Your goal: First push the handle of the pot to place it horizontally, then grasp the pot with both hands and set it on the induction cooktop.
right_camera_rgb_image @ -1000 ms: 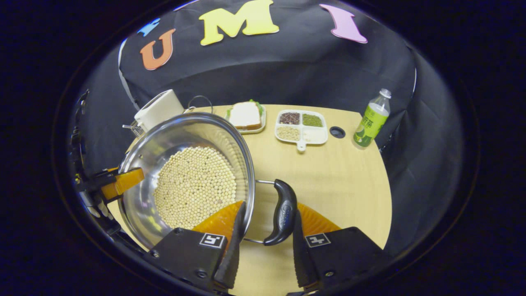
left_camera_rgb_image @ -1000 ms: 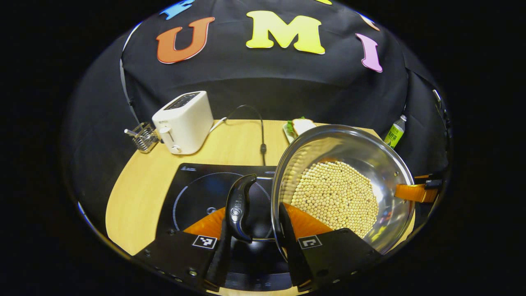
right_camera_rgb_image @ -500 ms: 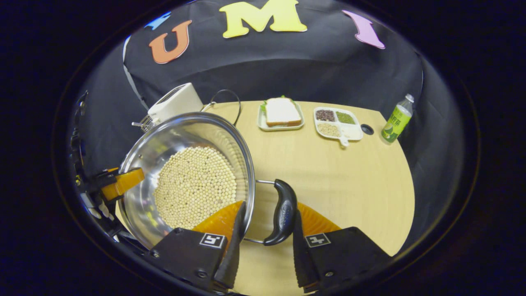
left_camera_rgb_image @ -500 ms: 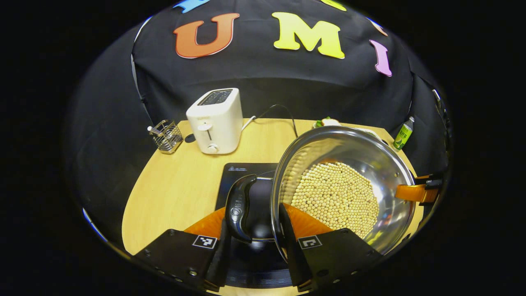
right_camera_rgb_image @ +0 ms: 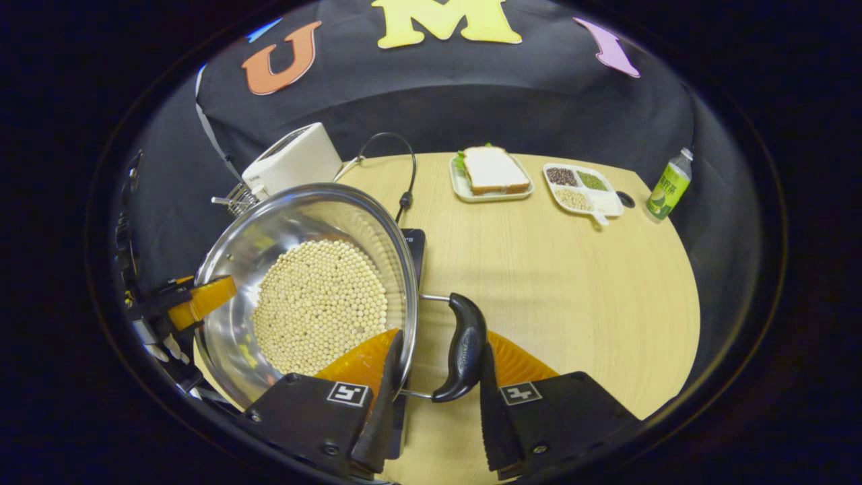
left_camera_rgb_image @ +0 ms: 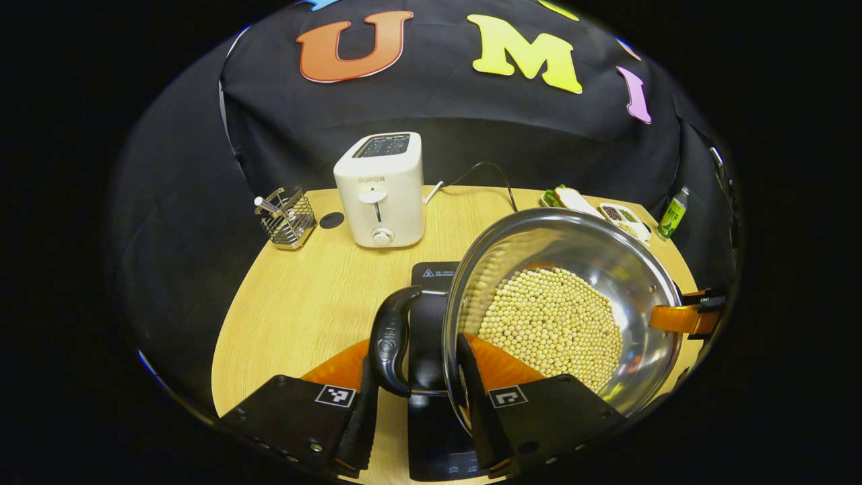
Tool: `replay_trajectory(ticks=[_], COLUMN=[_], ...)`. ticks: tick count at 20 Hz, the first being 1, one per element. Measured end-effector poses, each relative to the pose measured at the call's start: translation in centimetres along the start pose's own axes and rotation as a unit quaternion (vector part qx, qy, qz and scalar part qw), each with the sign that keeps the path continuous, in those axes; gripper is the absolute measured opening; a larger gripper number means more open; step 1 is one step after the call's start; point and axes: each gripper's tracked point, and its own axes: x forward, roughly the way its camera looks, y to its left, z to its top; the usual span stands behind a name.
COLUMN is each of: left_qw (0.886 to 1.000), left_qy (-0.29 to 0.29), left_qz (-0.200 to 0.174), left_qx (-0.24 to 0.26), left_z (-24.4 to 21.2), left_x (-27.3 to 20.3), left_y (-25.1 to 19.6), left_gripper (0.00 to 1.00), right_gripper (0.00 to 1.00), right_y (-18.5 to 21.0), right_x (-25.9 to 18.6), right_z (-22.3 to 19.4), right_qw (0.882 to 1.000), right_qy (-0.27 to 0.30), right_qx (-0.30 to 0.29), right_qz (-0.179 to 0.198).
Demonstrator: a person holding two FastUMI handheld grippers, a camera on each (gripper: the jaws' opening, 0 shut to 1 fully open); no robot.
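left gripper: clenched on pot handle, lower centre
right gripper: clenched on other handle
cooktop: partly hidden under pot

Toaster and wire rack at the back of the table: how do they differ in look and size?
The toaster is a solid white box with a lever and a knob on its front; the wire rack is an open metal mesh basket. The toaster stands taller and wider than the rack. A cord runs from the toaster; the rack holds a small white-tipped stick. Both stand upright on the wooden table, side by side, apart.
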Motion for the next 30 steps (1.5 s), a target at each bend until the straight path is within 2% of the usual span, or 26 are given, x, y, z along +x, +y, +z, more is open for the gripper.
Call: replay_trajectory(ticks=[13, 18, 19, 20, 21, 22, 24, 25, 26, 27, 30], left_qw=[1.000, 1.000, 1.000, 0.999, 0.998, 0.997, 0.995, 0.995, 0.994, 0.994, 0.992], left_qy=[0.015, 0.019, 0.015, 0.015, 0.004, -0.012, -0.042, -0.047, -0.054, -0.057, -0.075], left_qz=[-0.010, 0.005, 0.015, 0.027, 0.045, 0.049, 0.064, 0.065, 0.066, 0.067, 0.079], left_qx=[-0.013, 0.001, 0.015, 0.033, 0.051, 0.058, 0.063, 0.063, 0.061, 0.060, 0.062], left_z=[-0.9, -1.0, -1.2, -1.4, -1.0, -0.5, 1.0, 1.2, 1.4, 1.6, 2.6], left_x=[0.8, 1.1, 1.2, 1.0, 0.9, 0.8, -0.1, -0.5, -0.9, -1.1, -2.4], left_y=[0.1, 0.0, 0.2, 0.4, 0.7, 0.7, 1.1, 1.3, 1.5, 1.7, 2.0], left_gripper=[0.58, 0.66, 0.57, 0.83, 0.73, 0.99, 0.97, 0.97, 0.97, 0.97, 0.97], right_gripper=[0.56, 0.57, 0.57, 0.56, 0.58, 0.58, 0.63, 0.74, 0.74, 0.79, 0.82], right_y=[0.2, 0.2, 0.2, 0.2, 0.2, 0.2, -0.3, -0.4, -0.8, -0.9, -1.2], right_x=[0.7, 0.6, 0.6, 0.7, 0.6, 0.5, 0.2, -0.1, -0.5, -1.1, -2.1], right_z=[-0.2, -0.2, -0.2, -0.1, 0.0, 0.0, 0.2, 0.6, 1.3, 1.8, 2.2], right_qw=[1.000, 1.000, 1.000, 1.000, 1.000, 1.000, 1.000, 0.999, 0.999, 0.998, 0.996], right_qy=[0.000, 0.002, -0.001, -0.002, -0.006, -0.009, -0.021, -0.035, -0.051, -0.065, -0.078], right_qx=[0.002, 0.006, 0.008, 0.010, 0.008, 0.004, 0.005, 0.002, -0.002, -0.009, -0.030], right_qz=[-0.017, -0.017, -0.016, -0.013, -0.009, -0.005, -0.006, -0.009, -0.013, -0.017, -0.018])
